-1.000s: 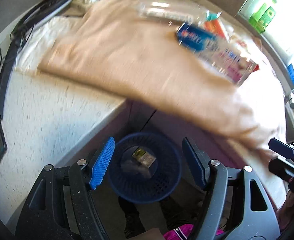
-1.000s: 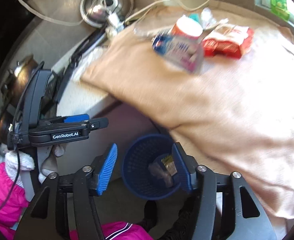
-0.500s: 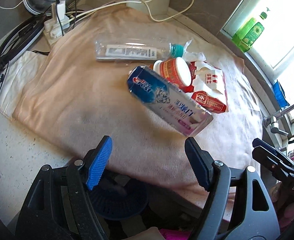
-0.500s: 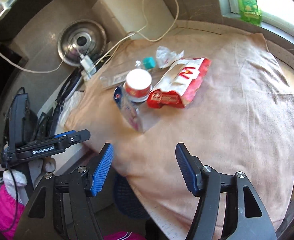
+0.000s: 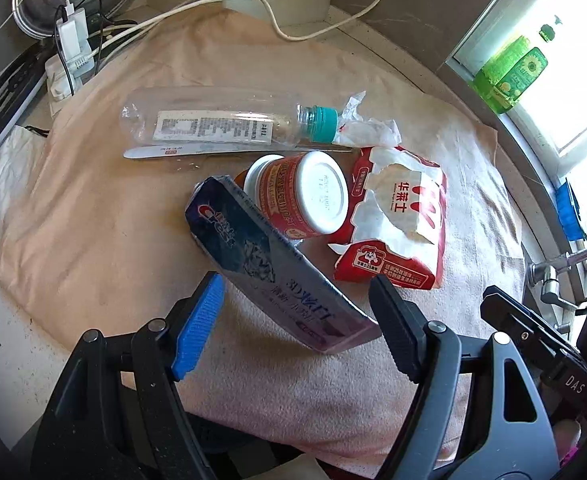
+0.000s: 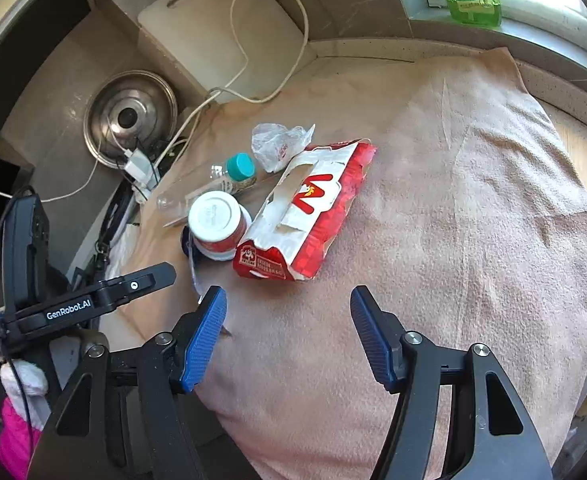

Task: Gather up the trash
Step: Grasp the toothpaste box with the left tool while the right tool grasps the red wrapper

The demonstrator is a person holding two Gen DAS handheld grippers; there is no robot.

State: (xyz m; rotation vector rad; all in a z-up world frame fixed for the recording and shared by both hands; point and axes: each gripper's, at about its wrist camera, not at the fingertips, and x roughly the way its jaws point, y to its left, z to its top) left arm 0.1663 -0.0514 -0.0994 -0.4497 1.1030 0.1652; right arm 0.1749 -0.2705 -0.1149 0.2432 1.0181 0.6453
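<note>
Counter inventory, seen from my two grippers. My left gripper [image 5: 297, 328]: jaws spread wide, holding nothing; the near end of the toothpaste box [image 5: 269, 268] lies between the fingers, untouched as far as I can tell. My right gripper [image 6: 287, 334]: jaws parted, empty, over bare peach towel [image 6: 473, 220].

Trash, clustered on the towel:
- red-and-white takeaway bag [image 5: 393, 220], torn, lying flat
- small jar [image 5: 305, 196], white lid (on its side, resting against the toothpaste box)
- clear plastic bottle [image 5: 213, 120], teal cap, lying down
- crumpled wrapper [image 5: 365, 128] just beside the cap
</note>
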